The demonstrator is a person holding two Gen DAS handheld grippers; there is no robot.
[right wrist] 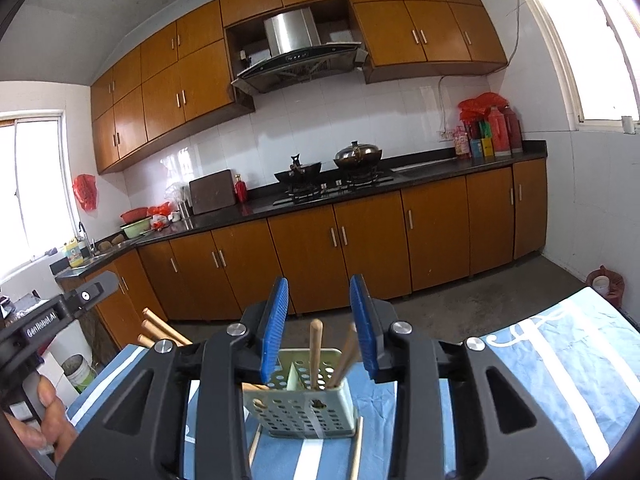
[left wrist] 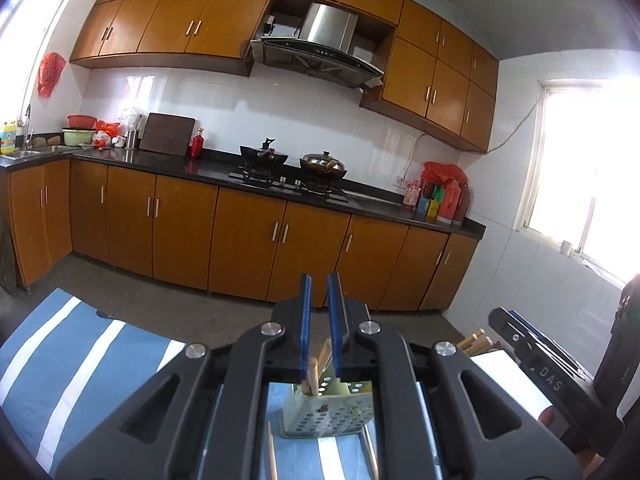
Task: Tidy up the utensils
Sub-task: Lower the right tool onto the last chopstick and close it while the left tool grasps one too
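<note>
A pale green perforated utensil holder stands on the blue-and-white striped cloth, with wooden chopsticks upright in it. My right gripper is open and empty, its blue pads above the holder. My left gripper has its jaws narrowly apart and nothing between the tips; the holder and chopsticks sit below it. Loose chopsticks lie on the cloth beside the holder. The left gripper also shows in the right wrist view, with several wooden sticks by it.
Brown kitchen cabinets and a dark counter with two woks run along the far wall. A red bucket stands on the floor at right. A white pail stands left of the table. Bright windows flank the room.
</note>
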